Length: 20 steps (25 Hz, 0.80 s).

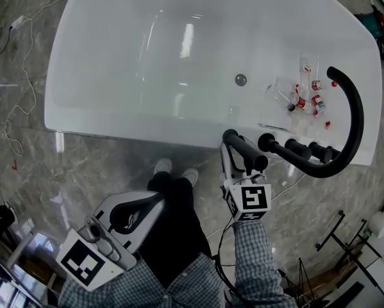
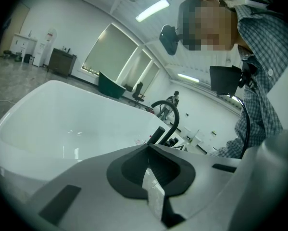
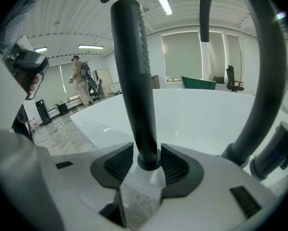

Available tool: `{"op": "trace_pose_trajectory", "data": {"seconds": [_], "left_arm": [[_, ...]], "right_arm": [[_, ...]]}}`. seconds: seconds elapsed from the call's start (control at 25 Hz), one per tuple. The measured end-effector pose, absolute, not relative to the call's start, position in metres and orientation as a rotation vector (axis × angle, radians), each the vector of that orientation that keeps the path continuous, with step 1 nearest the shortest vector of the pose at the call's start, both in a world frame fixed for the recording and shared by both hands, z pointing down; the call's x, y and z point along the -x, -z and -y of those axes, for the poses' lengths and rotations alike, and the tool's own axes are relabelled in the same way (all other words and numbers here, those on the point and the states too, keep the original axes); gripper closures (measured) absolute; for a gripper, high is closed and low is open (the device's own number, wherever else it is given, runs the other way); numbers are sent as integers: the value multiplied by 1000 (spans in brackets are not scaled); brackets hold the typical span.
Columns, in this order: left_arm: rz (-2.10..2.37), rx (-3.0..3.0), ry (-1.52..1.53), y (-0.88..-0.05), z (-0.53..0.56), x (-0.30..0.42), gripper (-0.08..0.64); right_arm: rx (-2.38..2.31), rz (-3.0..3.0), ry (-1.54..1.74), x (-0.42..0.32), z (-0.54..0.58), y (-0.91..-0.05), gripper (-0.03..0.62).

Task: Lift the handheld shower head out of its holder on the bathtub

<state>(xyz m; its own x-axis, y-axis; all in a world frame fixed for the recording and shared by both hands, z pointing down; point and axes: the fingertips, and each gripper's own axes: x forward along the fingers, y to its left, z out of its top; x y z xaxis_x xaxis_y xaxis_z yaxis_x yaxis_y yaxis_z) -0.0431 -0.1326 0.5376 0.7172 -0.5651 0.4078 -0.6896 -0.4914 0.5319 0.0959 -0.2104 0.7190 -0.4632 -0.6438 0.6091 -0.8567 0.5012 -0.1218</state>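
Note:
The black rod-shaped shower head sits just in front of the white bathtub's near rim, left of the black tap knobs. My right gripper is shut on its lower end; in the right gripper view the shower head stands up between the dark pads, which press on both sides of it. The holder itself is not visible. My left gripper hangs low at the left, away from the tub, shut with nothing in it; its pads meet.
A black arched spout curves over the tub's right end. Small bottles lie inside the tub near the drain. A white cable trails on the marble floor at left. The person's shoes stand at the tub's side.

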Motion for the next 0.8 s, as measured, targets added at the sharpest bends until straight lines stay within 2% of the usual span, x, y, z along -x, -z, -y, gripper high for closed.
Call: {"op": "trace_pose_trajectory", "data": {"seconds": [0.52,0.6,0.8], "left_arm": [[953,-2199,-244,-552,120,44,554],[956,-2199,-238,-553,119,43,554],[960,-2188,-237,-552,117,46,553]], "right_arm": [[-1287,2312,-501,-86,232,-720,436],[-1297,2315,-485,-86,234,-719,459],[-1301,2306,-459,-86,233,-717,463]]}}
